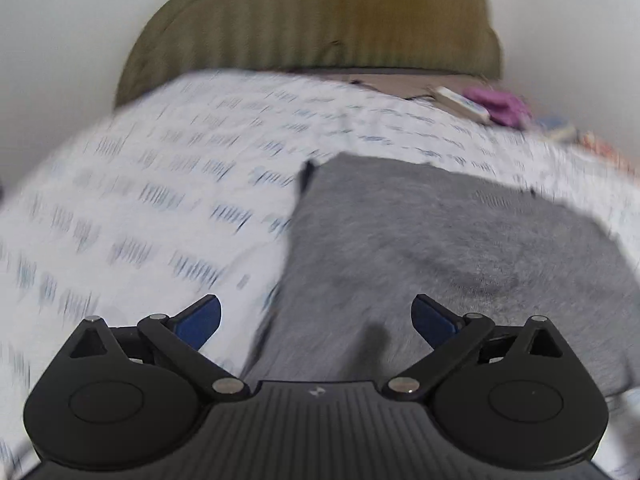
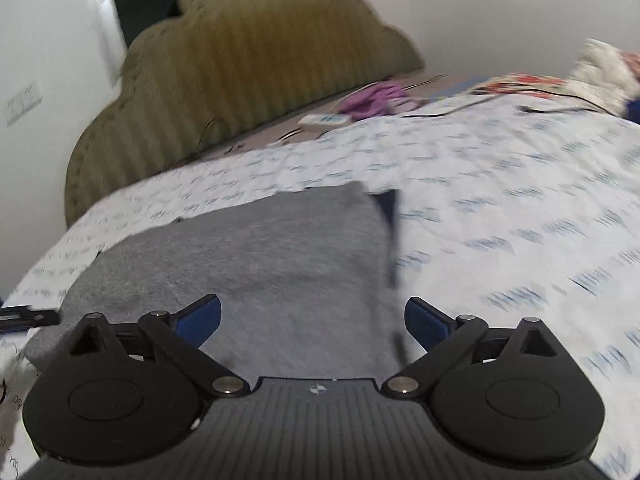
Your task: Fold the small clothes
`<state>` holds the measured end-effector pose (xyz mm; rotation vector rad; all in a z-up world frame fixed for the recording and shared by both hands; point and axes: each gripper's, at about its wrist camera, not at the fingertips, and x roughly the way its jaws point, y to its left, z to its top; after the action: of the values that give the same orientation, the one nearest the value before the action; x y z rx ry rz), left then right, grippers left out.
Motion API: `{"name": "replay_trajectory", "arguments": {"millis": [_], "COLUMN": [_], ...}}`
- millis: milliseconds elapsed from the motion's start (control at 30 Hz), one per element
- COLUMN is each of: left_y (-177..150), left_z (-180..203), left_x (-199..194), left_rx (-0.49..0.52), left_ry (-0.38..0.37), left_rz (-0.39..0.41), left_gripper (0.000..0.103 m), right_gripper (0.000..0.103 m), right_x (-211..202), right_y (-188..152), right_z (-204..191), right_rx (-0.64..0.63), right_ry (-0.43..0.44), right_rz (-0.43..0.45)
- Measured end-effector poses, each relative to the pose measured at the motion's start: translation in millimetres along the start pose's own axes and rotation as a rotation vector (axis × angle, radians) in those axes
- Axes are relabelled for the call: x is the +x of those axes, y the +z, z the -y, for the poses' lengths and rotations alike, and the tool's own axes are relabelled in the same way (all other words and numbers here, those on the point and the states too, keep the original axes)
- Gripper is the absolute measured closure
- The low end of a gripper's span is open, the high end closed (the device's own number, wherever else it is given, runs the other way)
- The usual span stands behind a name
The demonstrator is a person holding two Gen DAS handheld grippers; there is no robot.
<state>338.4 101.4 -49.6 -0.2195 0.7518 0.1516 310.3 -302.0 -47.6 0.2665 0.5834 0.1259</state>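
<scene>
A grey garment [image 1: 440,248] lies flat on a white bed sheet with blue marks [image 1: 140,184]. It looks folded, with a dark edge at its far left corner. My left gripper [image 1: 316,316] is open and empty, just above the garment's near left edge. In the right wrist view the same grey garment [image 2: 260,252] lies ahead, with a dark strip along its right edge. My right gripper [image 2: 312,316] is open and empty above the garment's near right edge. Both views are blurred by motion.
An olive green headboard [image 1: 320,20] stands at the far end of the bed against white walls. A purple cloth [image 2: 372,100], a white remote-like object [image 2: 324,120] and a black cable [image 2: 560,108] lie near the headboard. A floral cloth [image 2: 520,80] lies at the far right.
</scene>
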Motion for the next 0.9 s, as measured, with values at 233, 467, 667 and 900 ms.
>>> {"name": "replay_trajectory", "arguments": {"millis": [233, 467, 667, 900], "left_y": [-47.0, -51.8, -45.0, -42.0], "left_z": [-84.0, -77.3, -52.7, -33.9], "left_x": [-17.3, 4.2, 16.0, 12.0], "left_rx": [-0.735, -0.878, -0.763, -0.632], "left_ry": [-0.32, -0.403, -0.196, -0.108], "left_rz": [-0.048, -0.028, -0.032, 0.025], "left_gripper": [0.001, 0.001, 0.073, 0.075], "right_gripper": [0.0, 0.001, 0.001, 0.0], "right_x": [-5.8, -4.2, -13.0, -15.2], "right_y": [-35.8, -39.1, -44.3, -46.2], "right_z": [52.8, 55.3, 76.3, 78.5], "right_rx": [0.204, 0.222, 0.354, 0.374], "right_ry": [-0.036, -0.009, 0.087, 0.112], "right_rz": [0.004, 0.019, 0.07, 0.083]}}
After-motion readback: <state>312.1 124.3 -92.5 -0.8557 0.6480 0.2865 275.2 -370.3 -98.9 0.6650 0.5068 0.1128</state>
